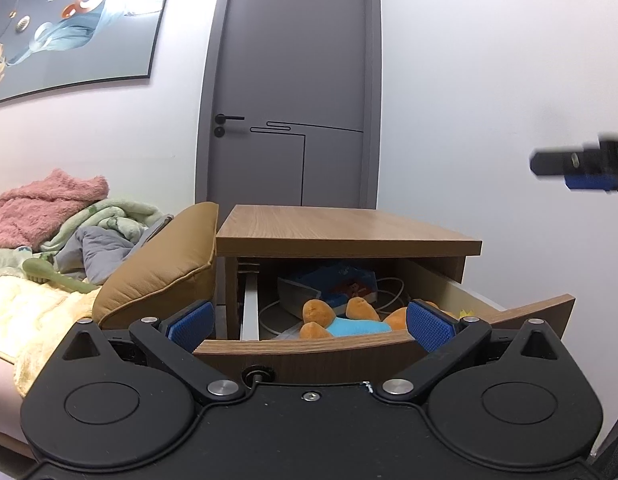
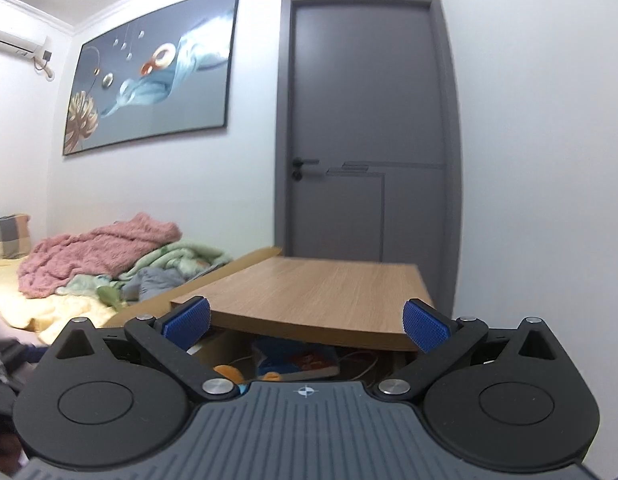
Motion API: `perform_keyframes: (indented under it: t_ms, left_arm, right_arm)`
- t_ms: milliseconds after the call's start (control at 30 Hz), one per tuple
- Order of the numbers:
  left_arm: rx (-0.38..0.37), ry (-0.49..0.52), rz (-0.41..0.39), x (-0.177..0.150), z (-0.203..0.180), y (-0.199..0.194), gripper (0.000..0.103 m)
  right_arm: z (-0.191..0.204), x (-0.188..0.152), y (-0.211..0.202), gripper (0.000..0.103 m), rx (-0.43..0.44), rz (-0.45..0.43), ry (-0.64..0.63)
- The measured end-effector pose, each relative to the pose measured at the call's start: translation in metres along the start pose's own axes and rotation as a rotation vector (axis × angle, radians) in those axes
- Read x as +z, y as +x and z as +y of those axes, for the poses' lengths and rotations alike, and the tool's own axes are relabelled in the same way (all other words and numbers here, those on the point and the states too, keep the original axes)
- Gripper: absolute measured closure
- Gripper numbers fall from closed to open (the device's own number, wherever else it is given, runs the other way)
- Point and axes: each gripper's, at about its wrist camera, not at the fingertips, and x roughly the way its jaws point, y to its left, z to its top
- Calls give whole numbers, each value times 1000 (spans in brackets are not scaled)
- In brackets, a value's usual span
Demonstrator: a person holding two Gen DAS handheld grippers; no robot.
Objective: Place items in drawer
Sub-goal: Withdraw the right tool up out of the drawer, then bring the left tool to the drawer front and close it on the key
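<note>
**Two open grippers at an open drawer**

Two views show the same bedside corner. In the left wrist view, the left gripper (image 1: pixel 309 322) stands spread wide and holds nothing; its blue pads (image 1: pixel 191 325) sit on either side of the drawer (image 1: pixel 309 354), just above its wooden front edge. The drawer is pulled out of the nightstand (image 1: pixel 349 234) straight ahead of the gripper. Inside it, just beyond the fingers, lies a plush toy (image 1: pixel 341 320), orange with a light blue middle. Farther back in the drawer are a printed packet (image 1: pixel 337 284) and a white cable (image 1: pixel 393 294). To the left of the gripper, a tan cushion (image 1: pixel 161 268) leans beside the nightstand, and past it a bed (image 1: pixel 33 304) carries a pink blanket (image 1: pixel 45 208), a green one and a yellow one. Ahead, behind the nightstand, stands a grey door (image 1: pixel 297 88); a framed picture (image 1: pixel 77 28) hangs up to the left. At the far right edge, well above the drawer, the blurred tip of the right gripper (image 1: pixel 577 168) shows.

In the right wrist view, the right gripper (image 2: pixel 307 322) is likewise spread apart and empty, raised to about the level of the nightstand top (image 2: pixel 321 292), which lies straight ahead between its pads. Below that top, close to the gripper body, bits of the plush toy (image 2: pixel 229 372) and the packet (image 2: pixel 305 358) peek out. The bed and pink blanket (image 2: pixel 101 248) lie to the left, the grey door (image 2: pixel 369 120) ahead, the picture (image 2: pixel 153 68) up left, and an air conditioner (image 2: pixel 17 42) at the far left.
</note>
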Motion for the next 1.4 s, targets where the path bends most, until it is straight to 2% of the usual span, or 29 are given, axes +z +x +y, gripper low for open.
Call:
perform_keyframes:
  t_ms: [200, 467, 900, 1400]
  left_arm:
    - [17, 8, -5, -1, -4, 4, 1]
    - [39, 23, 7, -4, -8, 12, 1]
    - [24, 13, 15, -4, -12, 25, 1]
    - [47, 14, -9, -16, -14, 9, 1]
  right_arm:
    - [-8, -36, 0, 0, -12, -32, 60]
    - [-10, -46, -10, 0, -17, -116, 52]
    - [-13, -51, -8, 0, 13, -100, 98]
    - [-11, -63, -21, 0, -57, -85, 165]
